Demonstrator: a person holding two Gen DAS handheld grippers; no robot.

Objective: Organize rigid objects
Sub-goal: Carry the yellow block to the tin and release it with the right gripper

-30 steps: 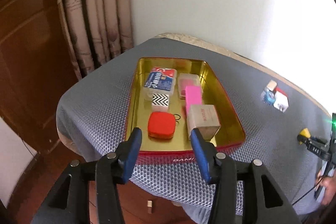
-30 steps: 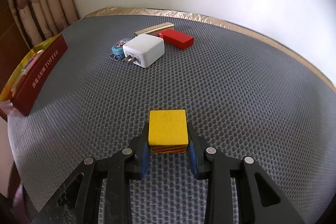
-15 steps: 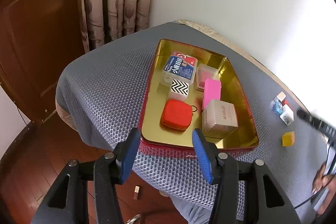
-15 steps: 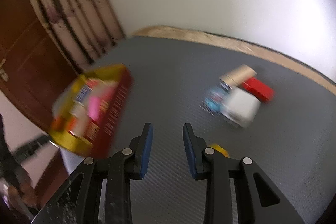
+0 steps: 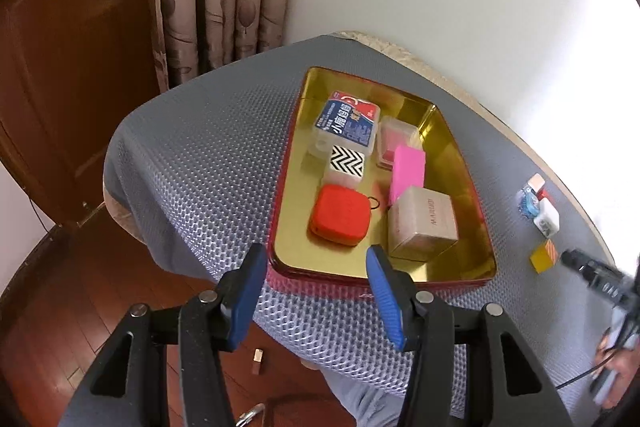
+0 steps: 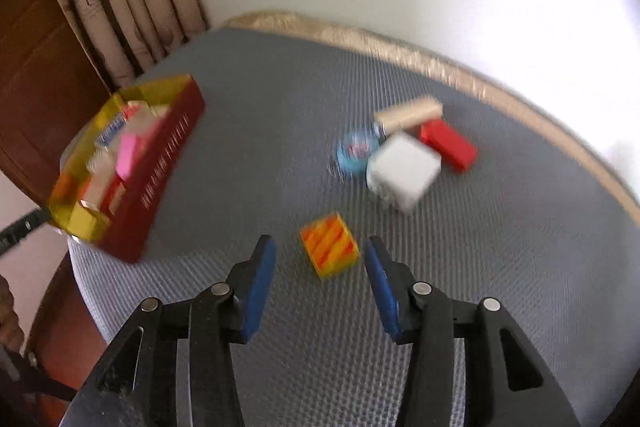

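The left gripper point(image 5: 316, 291) hangs with its blue-padded fingers spread apart and nothing between them, poised off the near edge of the table point(image 5: 208, 163), just in front of the red-walled gold tray point(image 5: 460, 163). In the tray lie a red rounded square case point(image 5: 339, 215), a beige box point(image 5: 423, 225), a pink block point(image 5: 408, 173), a black-and-white zigzag box point(image 5: 346, 163), a blue-and-red printed box point(image 5: 347, 125) and a clear box with a pink inside point(image 5: 397, 143); the beige box hides the near end of the pink block. The right gripper point(image 6: 320, 267) is likewise spread wide and empty, with the yellow block point(image 6: 330, 245) lying on the grey mesh cloth just ahead of its tips, touching neither finger. Beyond it, motion blur smears a cluster of small things: a white cube point(image 6: 404, 171), a red block point(image 6: 448, 145), a tan cylinder point(image 6: 408, 113) and a blue round item point(image 6: 356, 151) whose details cannot be made out. In the left wrist view this cluster is tiny near the right edge, and the right gripper appears only as a blurred dark shape, partly cut off.
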